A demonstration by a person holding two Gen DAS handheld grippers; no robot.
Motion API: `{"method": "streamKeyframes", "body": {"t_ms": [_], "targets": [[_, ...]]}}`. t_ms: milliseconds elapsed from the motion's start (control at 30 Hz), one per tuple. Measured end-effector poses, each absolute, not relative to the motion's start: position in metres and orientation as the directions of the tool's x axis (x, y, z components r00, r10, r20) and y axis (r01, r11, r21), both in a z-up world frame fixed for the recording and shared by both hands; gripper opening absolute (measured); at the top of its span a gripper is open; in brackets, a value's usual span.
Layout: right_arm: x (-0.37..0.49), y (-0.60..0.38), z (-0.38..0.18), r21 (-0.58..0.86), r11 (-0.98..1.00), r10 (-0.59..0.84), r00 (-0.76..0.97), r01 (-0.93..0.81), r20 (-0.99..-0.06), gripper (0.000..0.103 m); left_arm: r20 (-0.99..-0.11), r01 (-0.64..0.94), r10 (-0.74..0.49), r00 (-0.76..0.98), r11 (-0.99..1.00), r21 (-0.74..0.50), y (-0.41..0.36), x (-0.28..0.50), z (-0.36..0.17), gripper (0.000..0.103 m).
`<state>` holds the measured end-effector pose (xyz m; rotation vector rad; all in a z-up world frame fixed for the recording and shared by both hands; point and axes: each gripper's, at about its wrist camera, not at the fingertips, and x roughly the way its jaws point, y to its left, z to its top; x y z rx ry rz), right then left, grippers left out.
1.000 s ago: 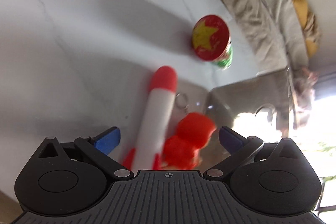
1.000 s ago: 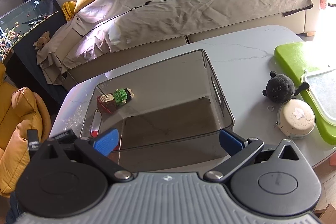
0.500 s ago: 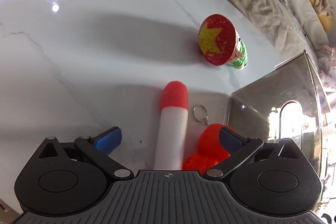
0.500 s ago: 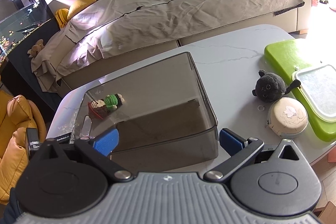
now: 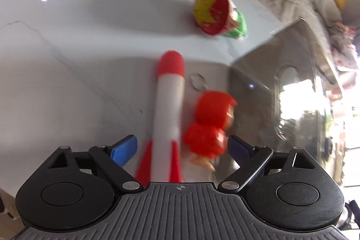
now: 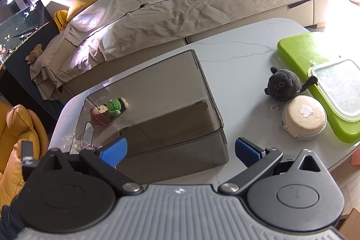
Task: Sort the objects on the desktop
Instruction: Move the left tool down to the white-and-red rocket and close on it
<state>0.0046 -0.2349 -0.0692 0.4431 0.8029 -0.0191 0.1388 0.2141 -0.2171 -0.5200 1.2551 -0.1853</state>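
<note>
The left gripper [image 5: 181,149] points steeply down at the white marble table [image 5: 67,64], its blue pads [image 5: 124,151] spread wide and drawing inward. Two toys lie between them: a foam rocket [image 5: 169,109], white with a red nose and red fins, and just to its right a small red-hooded doll [image 5: 210,125] with a key ring [image 5: 198,82] at its head. Neither pad presses on either toy; the right pad sits just beside the doll, and whether it brushes it is too blurred to tell. Further out on the table lies a crocheted figure with a red hat bearing a yellow star [image 5: 216,10], well apart from the rocket. The corner of the smoky clear bin [image 5: 265,82] stands right next to the doll.

The right gripper [image 6: 181,152] tilts down more gently over the near side of the same bin [image 6: 202,87], jaws slack and wide with nothing between them. The bin looks empty; the crocheted figure [image 6: 110,108] shows through its far left corner. To the right on the table sit a black plush [image 6: 283,85], a round cream pouch [image 6: 303,121] touching it, and a green board [image 6: 299,49] with a clear tray [image 6: 337,87] on it. A sofa with a beige cover [image 6: 191,4] runs behind
</note>
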Motion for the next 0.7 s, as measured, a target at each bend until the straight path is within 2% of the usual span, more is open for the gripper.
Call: {"method": "streamKeyframes", "body": {"t_ms": [267, 533, 700], "targets": [[0.002, -0.229, -0.069, 0.401, 0.903, 0.190, 0.693, 0.155, -0.696, 0.103, -0.898, -0.091, -0.383, 0.215, 0.908, -0.409, 0.206, 0.138, -0.225, 0.094], [0.002, -0.234, -0.070, 0.432, 0.885, 0.210, 0.682, 0.171, -0.700, 0.103, -0.973, 0.052, -0.189, 0.136, 0.982, -0.183, 0.177, 0.145, -0.229, 0.080], [-0.001, -0.235, -0.071, 0.430, 0.887, 0.212, 0.678, 0.169, -0.704, 0.103, -0.991, 0.100, -0.043, 0.127, 0.995, -0.030, 0.177, 0.146, -0.233, 0.084]]}}
